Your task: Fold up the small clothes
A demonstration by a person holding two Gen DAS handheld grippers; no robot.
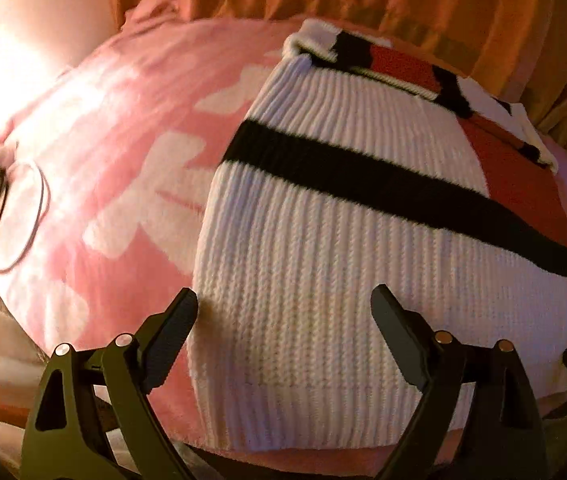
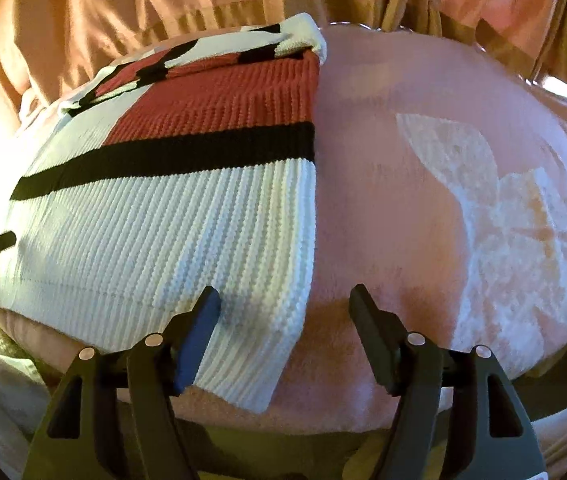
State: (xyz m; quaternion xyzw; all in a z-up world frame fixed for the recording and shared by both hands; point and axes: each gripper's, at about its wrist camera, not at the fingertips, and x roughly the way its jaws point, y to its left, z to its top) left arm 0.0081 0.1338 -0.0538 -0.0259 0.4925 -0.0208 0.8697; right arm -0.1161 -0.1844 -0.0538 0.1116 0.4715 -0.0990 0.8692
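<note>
Sweater [image 1: 323,240], spread flat on the pink blanket [image 1: 123,160], lies ready for folding; left hand-held gripper [image 1: 283,320] and right hand-held gripper [image 2: 283,312] poise apart over its near hem corners, gripping nothing.

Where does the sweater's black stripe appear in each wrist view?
Left wrist: black stripe slants from centre-left down to the right edge.
Right wrist: black stripe rises from the left edge to centre.
Shared landmark: the red block beside the stripe.
</note>
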